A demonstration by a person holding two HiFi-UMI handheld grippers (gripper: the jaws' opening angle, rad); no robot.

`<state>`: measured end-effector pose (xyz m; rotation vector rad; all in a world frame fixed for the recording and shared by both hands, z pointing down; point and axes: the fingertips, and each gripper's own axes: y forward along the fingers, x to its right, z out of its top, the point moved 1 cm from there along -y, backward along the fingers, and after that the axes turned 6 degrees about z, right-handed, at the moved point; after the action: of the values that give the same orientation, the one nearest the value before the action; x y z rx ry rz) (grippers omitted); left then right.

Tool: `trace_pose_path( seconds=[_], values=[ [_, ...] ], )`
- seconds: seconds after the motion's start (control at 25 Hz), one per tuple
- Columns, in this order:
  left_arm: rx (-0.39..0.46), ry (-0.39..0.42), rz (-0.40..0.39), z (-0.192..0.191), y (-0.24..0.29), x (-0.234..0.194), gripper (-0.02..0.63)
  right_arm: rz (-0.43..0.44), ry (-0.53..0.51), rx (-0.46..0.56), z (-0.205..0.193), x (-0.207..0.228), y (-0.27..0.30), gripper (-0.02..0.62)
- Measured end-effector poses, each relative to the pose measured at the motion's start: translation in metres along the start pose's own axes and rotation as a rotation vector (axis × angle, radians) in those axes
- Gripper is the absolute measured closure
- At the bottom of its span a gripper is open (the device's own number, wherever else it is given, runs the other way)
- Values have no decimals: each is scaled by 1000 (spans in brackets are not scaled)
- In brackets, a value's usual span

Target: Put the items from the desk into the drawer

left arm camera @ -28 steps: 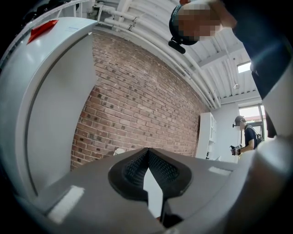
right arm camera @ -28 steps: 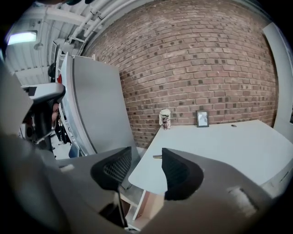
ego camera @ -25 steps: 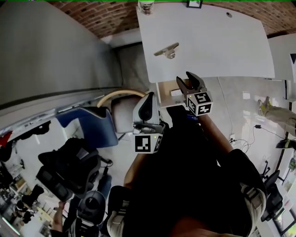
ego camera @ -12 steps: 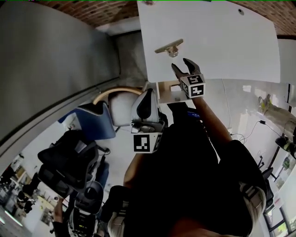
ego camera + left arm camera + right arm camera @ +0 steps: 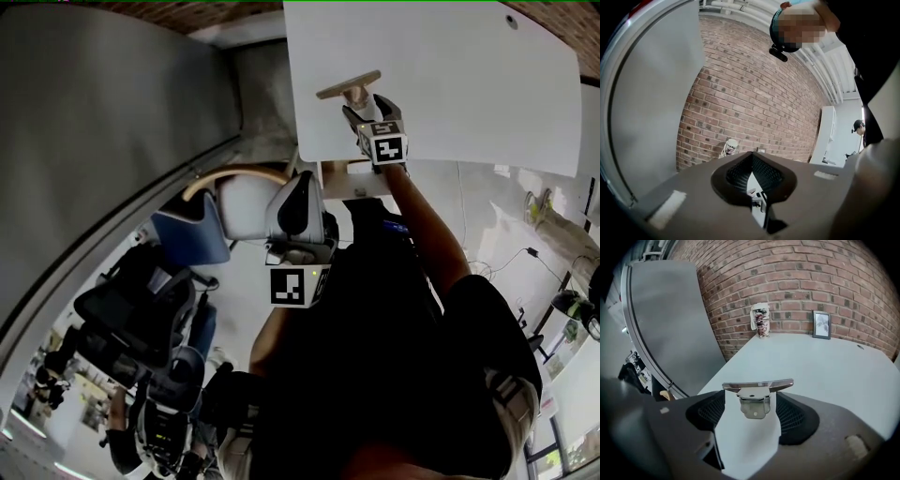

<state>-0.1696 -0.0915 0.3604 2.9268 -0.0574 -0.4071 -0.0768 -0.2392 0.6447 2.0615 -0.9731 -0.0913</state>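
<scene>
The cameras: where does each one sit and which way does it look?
Head view: on the person's head, looking steeply down at the white desk, with the person's dark-clothed body, the left gripper and the right gripper showing.
Left gripper view: on the left gripper, looking along its shut jaws toward the brick wall; the person's body shows at right.
Right gripper view: on the right gripper, facing a metal clip between its open jaws, a cup behind.
Shared: head and right gripper views both show the metal clip and desk.
</scene>
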Motion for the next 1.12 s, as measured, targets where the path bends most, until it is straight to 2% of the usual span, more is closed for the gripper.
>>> trace_pose_path(
  seconds=[0.44,0.52,0.64,1.12],
  values=[
    [-23,-20,48,-8,8,-13,594,-50,-61,-63,-8,12,40,253],
    [-24,-20,54,-8,9,-14,593,-60,-72,-65,-9,14,40,256],
    [-14,-22,61,-7,5,-14,594,-71,-98,-60,-9,13,38,305],
    [47,-17,45,12,-28,-17,594,-62,-85,-76,-18,7,17,313]
  ],
)
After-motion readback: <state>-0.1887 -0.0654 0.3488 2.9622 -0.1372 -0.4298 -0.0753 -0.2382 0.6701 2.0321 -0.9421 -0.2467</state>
